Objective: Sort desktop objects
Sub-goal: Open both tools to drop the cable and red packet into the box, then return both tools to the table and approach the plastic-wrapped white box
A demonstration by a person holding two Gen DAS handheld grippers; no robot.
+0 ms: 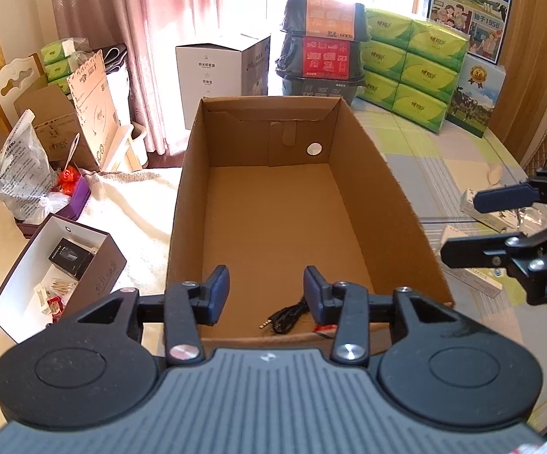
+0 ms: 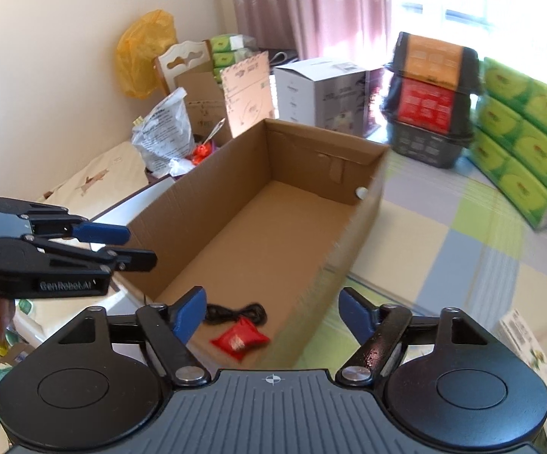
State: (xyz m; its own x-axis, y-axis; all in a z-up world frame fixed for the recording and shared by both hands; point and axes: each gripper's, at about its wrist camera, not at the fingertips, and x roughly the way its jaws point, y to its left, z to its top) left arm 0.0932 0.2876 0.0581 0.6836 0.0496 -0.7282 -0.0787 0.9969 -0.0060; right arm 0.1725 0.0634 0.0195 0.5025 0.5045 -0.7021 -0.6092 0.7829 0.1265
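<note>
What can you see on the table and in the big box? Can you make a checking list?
Surface: checked tablecloth, box stands on it.
Job's things: cardboard box open; black cable and red packet inside.
Clutter: white cartons right of box.
Grippers: left hand-held gripper open, empty; right hand-held gripper open, empty.
Cables: only the one in the box.
Surroundings: green tissue packs, pink curtains.

- You see a brown cardboard box (image 1: 371, 174).
- Your black cable (image 2: 235, 312) lies by a red packet (image 2: 240, 338).
- The tablecloth (image 2: 462, 234) has green, purple and white squares.
</note>
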